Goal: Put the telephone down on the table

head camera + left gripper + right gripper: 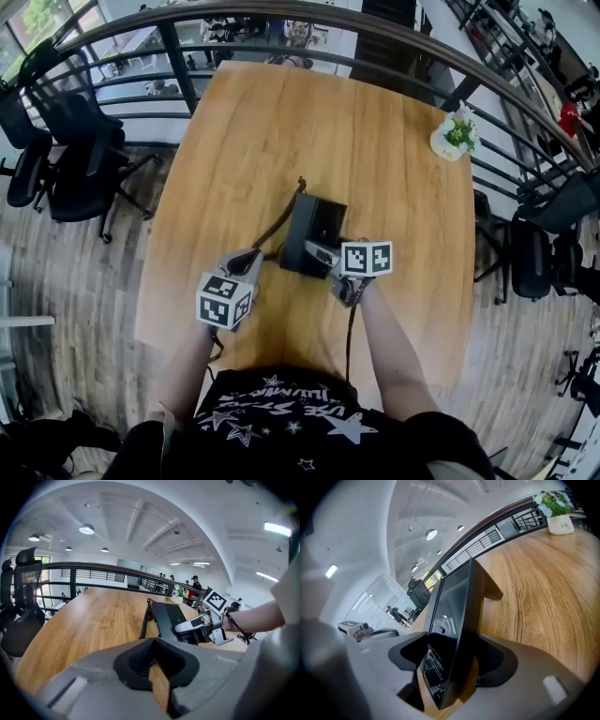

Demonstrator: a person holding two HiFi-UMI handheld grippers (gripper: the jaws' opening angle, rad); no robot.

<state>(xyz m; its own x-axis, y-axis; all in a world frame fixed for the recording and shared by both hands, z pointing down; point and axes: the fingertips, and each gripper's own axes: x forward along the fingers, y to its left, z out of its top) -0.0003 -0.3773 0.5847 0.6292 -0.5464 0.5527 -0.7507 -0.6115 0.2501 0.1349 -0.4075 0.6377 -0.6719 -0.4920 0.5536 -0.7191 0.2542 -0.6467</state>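
A black telephone [317,220] rests on the wooden table [375,141], and its dark cord [281,220] runs off toward the left. My right gripper [325,257] is at the phone's near edge. In the right gripper view the telephone [454,606] stands between the wide-spread jaws of that gripper [454,667], with a gap showing beside it. My left gripper [247,264] hovers just left of the phone, by the cord, shut on nothing. In the left gripper view that gripper [152,641] points at the telephone [171,616] and at the right gripper [201,626].
A small white pot with a green plant [455,136] stands at the table's far right corner. A dark railing [281,19] curves round the table's far side. Black office chairs stand on the left [66,159] and on the right [534,253].
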